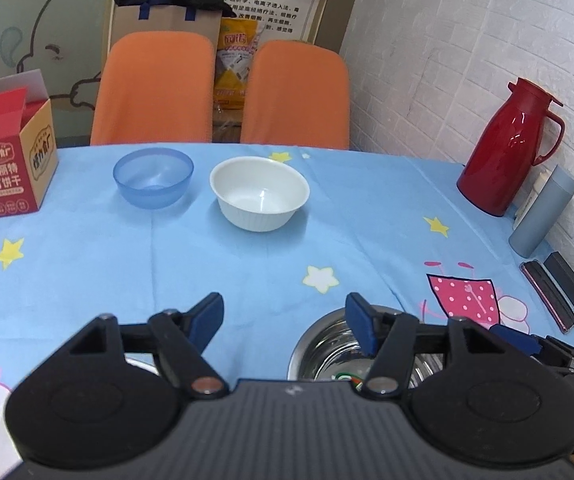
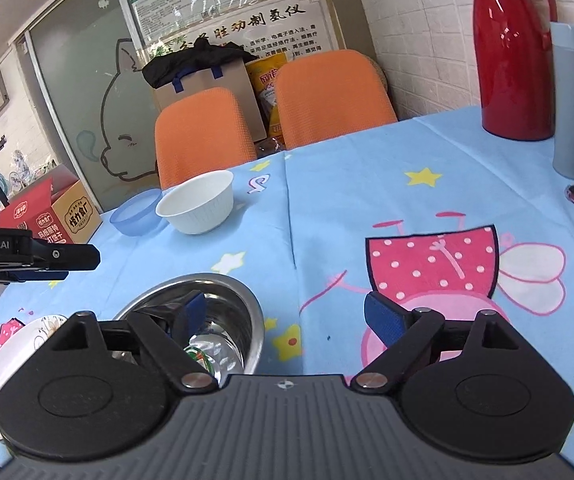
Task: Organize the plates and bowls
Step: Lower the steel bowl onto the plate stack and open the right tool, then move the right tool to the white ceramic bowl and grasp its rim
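A white ribbed bowl and a translucent blue bowl stand side by side at the far edge of the table; both also show in the right wrist view, white bowl, blue bowl. A steel bowl sits near the front, also in the right wrist view. A patterned white plate lies at the front left. My left gripper is open and empty above the cloth, its right finger over the steel bowl's rim. My right gripper is open and empty, its left finger inside the steel bowl.
A red thermos jug, a grey flask and a phone stand along the right wall. A red snack box is at the far left. Two orange chairs stand behind the table.
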Motion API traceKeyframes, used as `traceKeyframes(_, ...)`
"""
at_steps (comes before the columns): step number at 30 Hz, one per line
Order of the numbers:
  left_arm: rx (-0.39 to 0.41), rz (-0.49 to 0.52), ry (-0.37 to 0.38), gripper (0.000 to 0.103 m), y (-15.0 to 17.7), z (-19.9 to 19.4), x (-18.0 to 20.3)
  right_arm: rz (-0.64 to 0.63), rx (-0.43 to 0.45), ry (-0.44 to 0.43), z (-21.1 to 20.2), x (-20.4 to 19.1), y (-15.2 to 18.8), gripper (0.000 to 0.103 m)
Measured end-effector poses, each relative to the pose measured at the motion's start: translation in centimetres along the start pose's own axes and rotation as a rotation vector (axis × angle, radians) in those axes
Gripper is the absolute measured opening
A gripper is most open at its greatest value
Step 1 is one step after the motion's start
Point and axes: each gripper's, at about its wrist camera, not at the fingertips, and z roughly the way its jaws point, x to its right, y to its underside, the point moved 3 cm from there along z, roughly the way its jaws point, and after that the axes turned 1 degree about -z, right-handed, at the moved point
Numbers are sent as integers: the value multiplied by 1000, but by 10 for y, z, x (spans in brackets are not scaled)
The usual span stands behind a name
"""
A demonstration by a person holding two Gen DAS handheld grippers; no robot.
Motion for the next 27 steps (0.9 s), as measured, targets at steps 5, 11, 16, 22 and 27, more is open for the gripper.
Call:
traceKeyframes(5,0,-2,-3,61,-3,3,-5,-32,7,-7,8,-8,-10,103)
traceKeyframes(11,-15,-12,-11,61,-8,14,-15,-64,-2,-16,24,-14,-19,103)
traceKeyframes(16,-37,-28,-36,61,-14,31,-27,-157,20,-58,45,-24,-51,103)
traceKeyframes(22,-21,-136,-65,62,-43,56,-50,-283,149,-100,82,-43,-131,103)
traceKeyframes(27,16,-289,-44,62,-77,84,-73,-335,90,-110,142,-52,-161,103)
